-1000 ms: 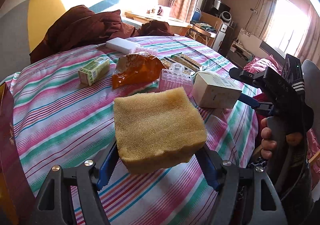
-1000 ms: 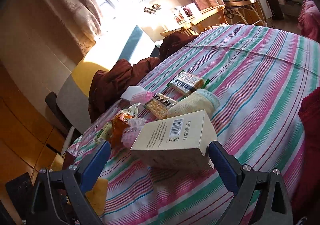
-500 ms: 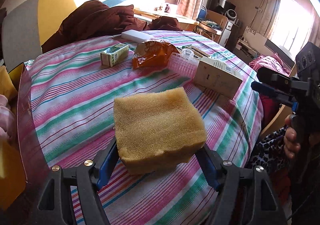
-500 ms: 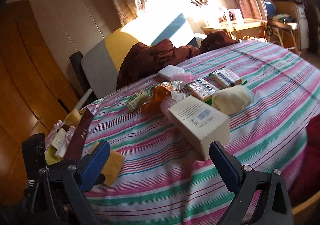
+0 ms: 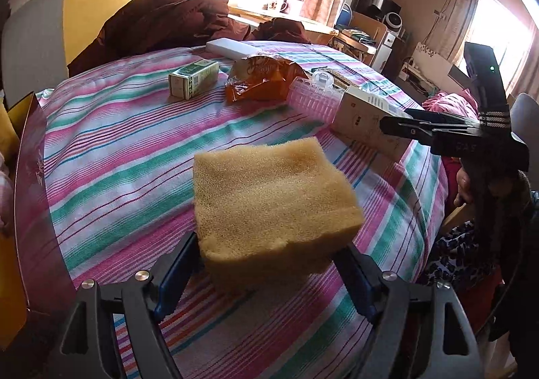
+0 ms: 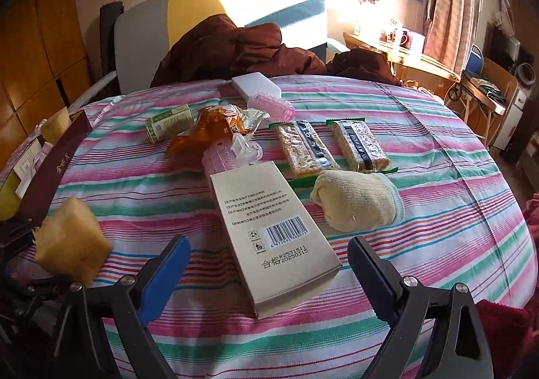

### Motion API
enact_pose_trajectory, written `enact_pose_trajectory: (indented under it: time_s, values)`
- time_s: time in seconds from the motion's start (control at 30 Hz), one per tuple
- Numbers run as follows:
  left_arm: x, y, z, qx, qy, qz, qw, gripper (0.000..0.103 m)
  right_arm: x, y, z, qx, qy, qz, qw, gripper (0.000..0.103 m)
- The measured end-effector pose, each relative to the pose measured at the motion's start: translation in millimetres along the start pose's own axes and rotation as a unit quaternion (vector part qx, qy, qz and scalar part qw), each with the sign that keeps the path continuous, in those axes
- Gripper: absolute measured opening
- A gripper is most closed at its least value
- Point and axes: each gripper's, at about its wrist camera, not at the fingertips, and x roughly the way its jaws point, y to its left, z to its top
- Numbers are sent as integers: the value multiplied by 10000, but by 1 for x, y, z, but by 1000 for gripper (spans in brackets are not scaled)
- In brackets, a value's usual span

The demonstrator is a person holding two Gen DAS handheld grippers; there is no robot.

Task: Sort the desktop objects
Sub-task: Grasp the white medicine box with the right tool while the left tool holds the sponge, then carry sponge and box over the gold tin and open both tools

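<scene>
sponge held up, box waiting between open tongs

the round desk [image 6: 438,177] has a striped cloth on it. most things sit in the middle and at the far side. the near part of the cloth on the left is bare, so there is room to move there. a dark red box [image 5: 30,177] stands at the left edge of the desk, with its wall up.

the left tongs [image 5: 269,264] are clamped on a yellow sponge [image 5: 273,197]. the sponge is lifted above the cloth, near the front edge of the desk. the blue pads press both of its sides.

the right tongs [image 6: 269,264] are wide apart and hold nothing. a long tan box [image 6: 269,230] lies flat on the cloth, and its near end is between the two fingers. the fingers do not touch it.

a rolled cream sock [image 6: 357,203] lies just beside the tan box on the right. two snack bars [image 6: 330,146] lie behind it. a pink roller [image 6: 222,156], an orange bag [image 6: 215,129] and a small green box [image 6: 168,123] sit farther back on the left. a white block [image 6: 256,84] is near the far edge.
</scene>
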Motion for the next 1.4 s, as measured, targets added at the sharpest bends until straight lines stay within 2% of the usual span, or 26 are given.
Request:
enact_pose_trajectory:
  time_s: [0.1,0.17,0.23,0.43,0.6,0.9,1.07,1.27,1.4]
  values:
    - [-2,0,1,-29,-53,29,10000,82,8,-2,1,-4,89,31,10000,92]
    - [-3,-2,1,13,-122,103,9999,82,12,0,0,-47,134,11,9999,82]
    - [-5,-4,2,53,-193,173,9997,81,12,4,-3,-122,135,-57,9998,67]
    - [-6,-3,2,46,-274,87,9996,74,4,16,-12,-114,53,-185,9998,60]
    - [-17,-3,1,70,-441,68,9990,72,-7,28,-18,-20,-45,-168,9998,54]
    - [-50,-2,-5,49,-755,-16,9971,72,-33,58,-29,96,-310,309,9990,51]
    - [-75,8,-11,-83,-948,42,9955,72,-43,90,-23,-107,-503,633,9967,51]
    - [-109,35,-24,-350,-1197,320,9917,72,-55,138,-4,-372,-786,1178,9892,51]
    - [-136,71,-38,-759,-1374,674,9853,72,-58,181,10,-670,-912,1634,9800,50]
